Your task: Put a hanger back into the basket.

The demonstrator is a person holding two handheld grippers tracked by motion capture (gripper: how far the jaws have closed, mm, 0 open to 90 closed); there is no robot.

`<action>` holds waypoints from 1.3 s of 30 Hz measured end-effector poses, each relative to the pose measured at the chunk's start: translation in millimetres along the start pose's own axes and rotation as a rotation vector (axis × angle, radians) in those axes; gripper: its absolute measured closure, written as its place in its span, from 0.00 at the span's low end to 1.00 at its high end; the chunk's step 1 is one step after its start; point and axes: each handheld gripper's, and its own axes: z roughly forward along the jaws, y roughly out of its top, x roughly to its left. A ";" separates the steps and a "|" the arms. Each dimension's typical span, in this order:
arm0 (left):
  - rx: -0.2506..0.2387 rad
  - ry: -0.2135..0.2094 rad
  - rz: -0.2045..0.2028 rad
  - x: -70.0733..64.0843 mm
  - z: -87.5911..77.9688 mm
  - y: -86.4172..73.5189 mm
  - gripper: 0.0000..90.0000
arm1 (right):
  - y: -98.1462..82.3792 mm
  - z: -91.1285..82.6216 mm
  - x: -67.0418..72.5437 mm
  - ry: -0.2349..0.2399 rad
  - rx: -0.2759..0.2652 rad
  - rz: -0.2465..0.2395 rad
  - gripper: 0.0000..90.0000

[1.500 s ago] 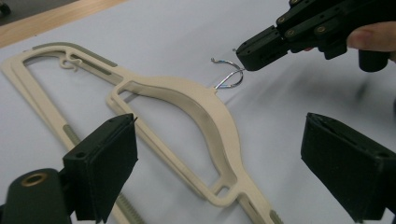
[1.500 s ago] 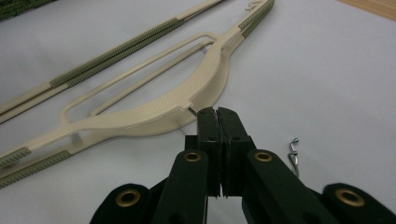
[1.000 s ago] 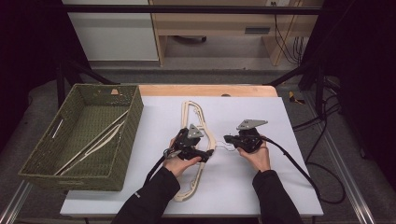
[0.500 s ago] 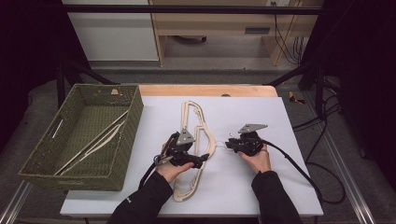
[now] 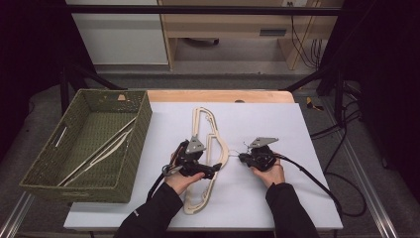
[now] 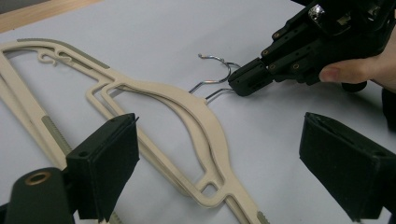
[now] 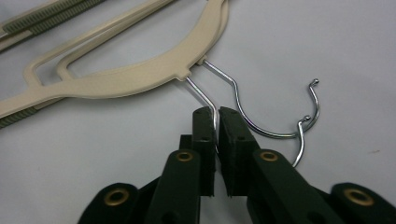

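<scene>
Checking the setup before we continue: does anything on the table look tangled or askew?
The two cream hangers lie stacked, their wire hooks overlapping. The right tongs pinch one hook; the left tongs, open, straddle the hanger bodies. Nothing looks damaged.

Past my right gripper (image 7: pixel 215 122), the wire hook (image 7: pixel 205 95) vanishes between the pressed pads, so its lower run is hidden. My left gripper (image 6: pixel 219 154) cuts off the cream hangers (image 6: pixel 177 116) behind its near pad, and their long arms leave the frame. What the basket (image 5: pixel 44 176) holds is too small to name.
</scene>
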 end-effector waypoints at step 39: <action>0.224 0.027 0.008 -12.0 68.7 4.9 0.76 | 34.9 -40.1 17.2 0.005 -0.033 -0.064 0.99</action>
